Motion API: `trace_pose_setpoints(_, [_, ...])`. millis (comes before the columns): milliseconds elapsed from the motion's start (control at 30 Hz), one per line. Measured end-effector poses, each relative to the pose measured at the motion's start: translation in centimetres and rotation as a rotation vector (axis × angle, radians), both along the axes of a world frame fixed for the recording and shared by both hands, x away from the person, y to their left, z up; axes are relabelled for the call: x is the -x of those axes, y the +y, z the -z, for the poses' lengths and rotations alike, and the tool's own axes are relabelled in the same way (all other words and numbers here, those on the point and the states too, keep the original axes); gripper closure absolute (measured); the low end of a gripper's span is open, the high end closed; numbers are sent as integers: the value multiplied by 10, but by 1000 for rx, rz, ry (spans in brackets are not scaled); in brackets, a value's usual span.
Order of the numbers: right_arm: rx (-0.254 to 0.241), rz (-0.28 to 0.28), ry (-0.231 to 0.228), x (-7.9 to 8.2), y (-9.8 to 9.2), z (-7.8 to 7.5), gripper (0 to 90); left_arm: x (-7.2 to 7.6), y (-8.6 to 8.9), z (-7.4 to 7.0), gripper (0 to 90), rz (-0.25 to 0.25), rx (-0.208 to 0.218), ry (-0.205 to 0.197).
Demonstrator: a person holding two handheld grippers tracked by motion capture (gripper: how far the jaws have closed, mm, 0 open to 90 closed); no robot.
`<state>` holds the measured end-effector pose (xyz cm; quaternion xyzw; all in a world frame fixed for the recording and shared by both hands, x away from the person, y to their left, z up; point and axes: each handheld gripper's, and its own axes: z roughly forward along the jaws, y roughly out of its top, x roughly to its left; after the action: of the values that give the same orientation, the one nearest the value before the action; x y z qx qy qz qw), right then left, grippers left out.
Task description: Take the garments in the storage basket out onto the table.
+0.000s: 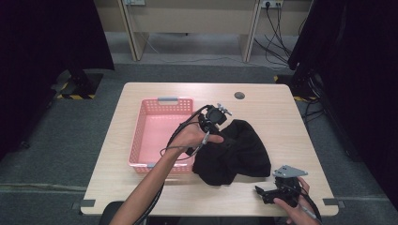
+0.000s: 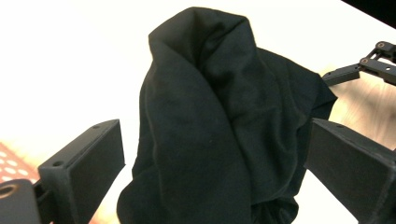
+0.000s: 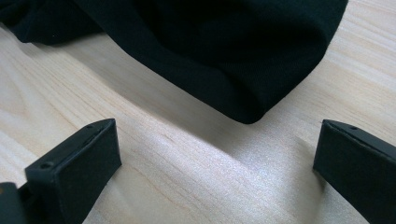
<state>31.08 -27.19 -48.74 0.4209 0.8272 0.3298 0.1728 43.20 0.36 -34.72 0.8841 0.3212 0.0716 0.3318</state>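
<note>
A: Left gripper [image 1: 220,123] status?
B: Jaws standing wide, gripping nothing; hand [image 1: 195,136] hovering over the black cloth's [image 1: 237,152] far-left part.
A: Right gripper [image 1: 267,193]?
B: Spread open too, sitting low by the desk's [image 1: 277,108] near-right corner, just short of the cloth.
A: Pink basket [image 1: 162,136]?
B: Sitting toward the desk's left edge, nothing inside, cloth touching its right wall.

Both forearms are bare, with no sleeve in sight. The left gripper [image 1: 217,117] is a black block with small silver fittings on top and thin black cables looping from its rear. The right gripper [image 1: 270,193] is black too, with a grey three-cornered plate on top. Each has two flat, rectangular matte black jaws with small screw holes near their outer edges
</note>
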Motion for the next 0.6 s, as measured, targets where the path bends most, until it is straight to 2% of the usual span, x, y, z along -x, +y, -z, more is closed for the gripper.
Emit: trace_pose_setpoints(600, [1,-1,0,0,0,0,8,10,22,-4,37,-6,74,-50])
